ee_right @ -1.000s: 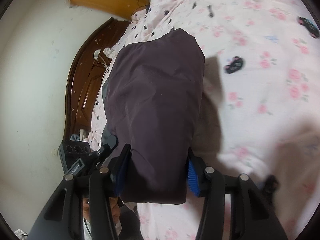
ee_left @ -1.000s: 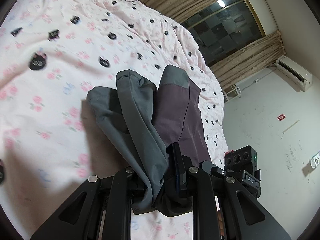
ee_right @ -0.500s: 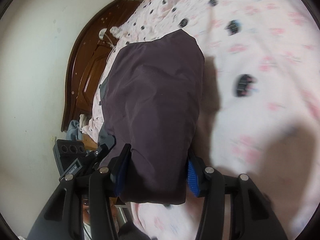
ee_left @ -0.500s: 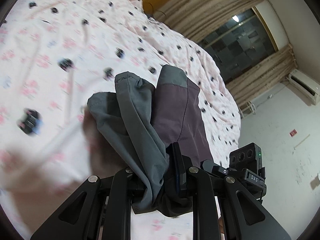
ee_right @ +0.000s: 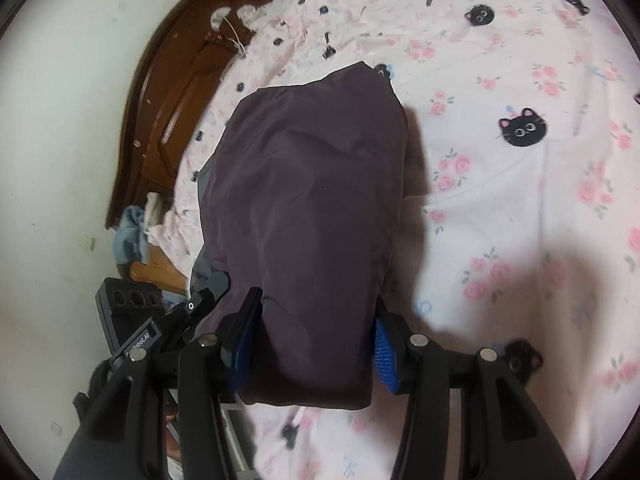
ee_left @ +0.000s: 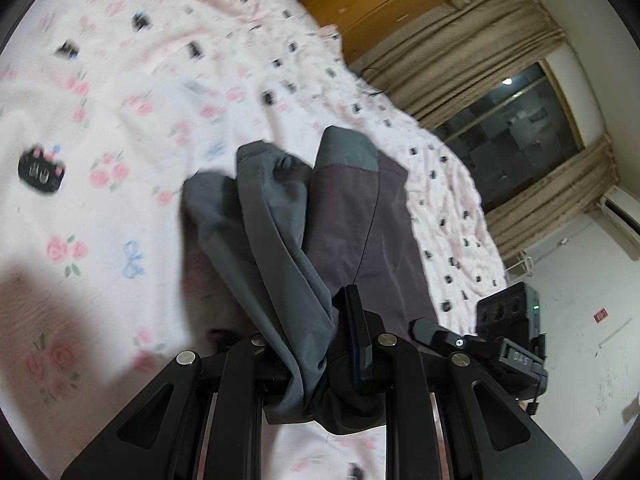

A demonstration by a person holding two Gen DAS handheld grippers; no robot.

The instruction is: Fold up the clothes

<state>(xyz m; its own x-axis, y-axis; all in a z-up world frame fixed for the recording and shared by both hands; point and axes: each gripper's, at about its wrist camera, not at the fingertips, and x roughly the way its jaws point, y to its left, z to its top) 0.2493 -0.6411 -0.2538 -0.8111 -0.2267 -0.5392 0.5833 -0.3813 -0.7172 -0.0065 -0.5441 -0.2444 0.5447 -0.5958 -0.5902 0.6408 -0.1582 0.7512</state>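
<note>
A grey and dark purple garment point(ee_left: 304, 240) hangs bunched in my left gripper point(ee_left: 316, 344), whose fingers are shut on its folds. Its grey panels fall to the left and the purple panel point(ee_left: 360, 232) to the right, above the bed. In the right wrist view the same garment point(ee_right: 308, 208) shows as a broad purple sheet, clamped at its near edge by my right gripper point(ee_right: 312, 340) between the blue pads point(ee_right: 384, 356). The other gripper's black body point(ee_right: 136, 320) shows at the lower left, and the right one point(ee_left: 508, 336) appears in the left wrist view.
Under the garment lies a pink bedsheet point(ee_right: 520, 160) with roses and black cat faces. A dark wooden headboard point(ee_right: 168, 92) stands at the far left with clothes point(ee_right: 132, 232) beside it. A wooden cabinet point(ee_left: 384, 4), curtains point(ee_left: 472, 36) and a dark window point(ee_left: 516, 120) lie beyond the bed.
Both grippers have swung with the garment still clamped; the bedsheet has slid past beneath them, and more of the headboard, cabinet and curtains has come into view.
</note>
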